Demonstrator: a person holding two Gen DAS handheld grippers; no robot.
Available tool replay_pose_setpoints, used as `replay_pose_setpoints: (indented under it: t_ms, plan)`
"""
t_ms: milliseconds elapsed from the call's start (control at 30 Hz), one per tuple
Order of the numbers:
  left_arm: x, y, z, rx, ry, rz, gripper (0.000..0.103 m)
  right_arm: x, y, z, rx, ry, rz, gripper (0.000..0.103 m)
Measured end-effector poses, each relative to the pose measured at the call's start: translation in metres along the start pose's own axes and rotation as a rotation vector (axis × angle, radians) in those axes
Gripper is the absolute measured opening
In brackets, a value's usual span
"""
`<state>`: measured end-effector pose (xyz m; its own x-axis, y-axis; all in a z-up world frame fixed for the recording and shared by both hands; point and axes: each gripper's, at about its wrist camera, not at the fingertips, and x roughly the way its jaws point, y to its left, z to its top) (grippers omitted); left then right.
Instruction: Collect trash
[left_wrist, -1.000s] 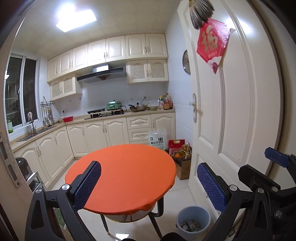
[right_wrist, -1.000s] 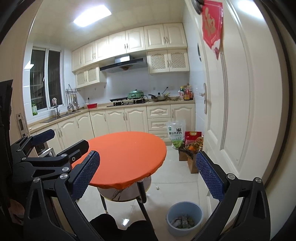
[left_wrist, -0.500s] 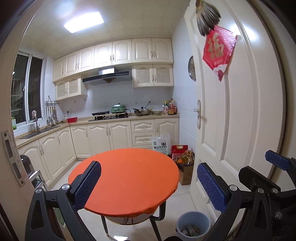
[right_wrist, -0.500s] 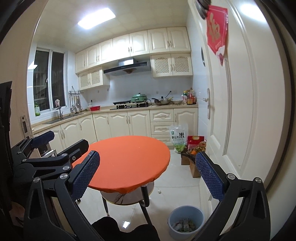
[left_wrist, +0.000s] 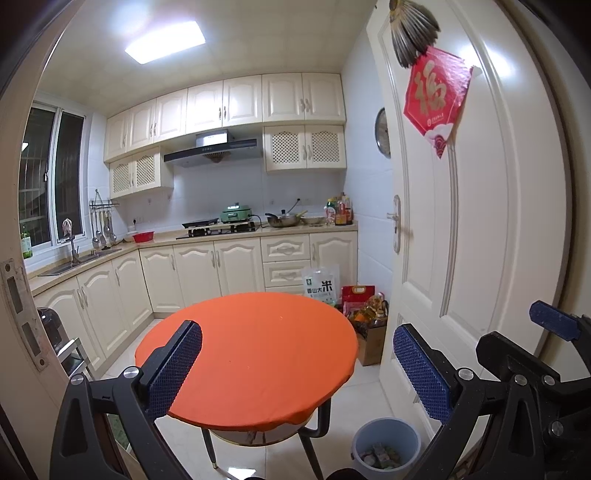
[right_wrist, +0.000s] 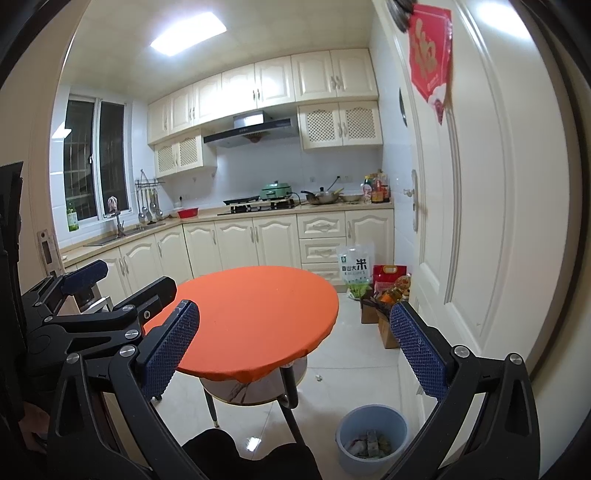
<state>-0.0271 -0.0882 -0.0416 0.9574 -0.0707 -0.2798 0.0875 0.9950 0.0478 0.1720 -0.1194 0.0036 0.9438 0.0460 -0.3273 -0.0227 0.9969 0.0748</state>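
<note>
Holding scraps of trash, the blue bin (left_wrist: 386, 439) sits beyond both spread, empty grippers (left_wrist: 297, 363) (right_wrist: 295, 347).

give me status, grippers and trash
Left gripper and right gripper open, empty. Blue bin on floor, scraps inside; small scrap on tiles. Round table between.

Door's red paper sign (left_wrist: 436, 101) – "福"; rice bag (left_wrist: 320, 285) – "香山大米".

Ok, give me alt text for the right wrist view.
The open right claw points into a kitchen at a round orange table, with a blue trash bin on the floor below. The left claw shows at left.
</note>
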Motion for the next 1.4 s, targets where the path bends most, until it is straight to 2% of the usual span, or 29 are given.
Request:
replay_pose_setpoints:
  t_ms: [1400]
  plan:
    - [0.005, 0.027, -0.008, 0.015, -0.011, -0.011, 0.102, 0.004, 0.003, -0.004, 0.013, 0.017, 0.003, 0.103]
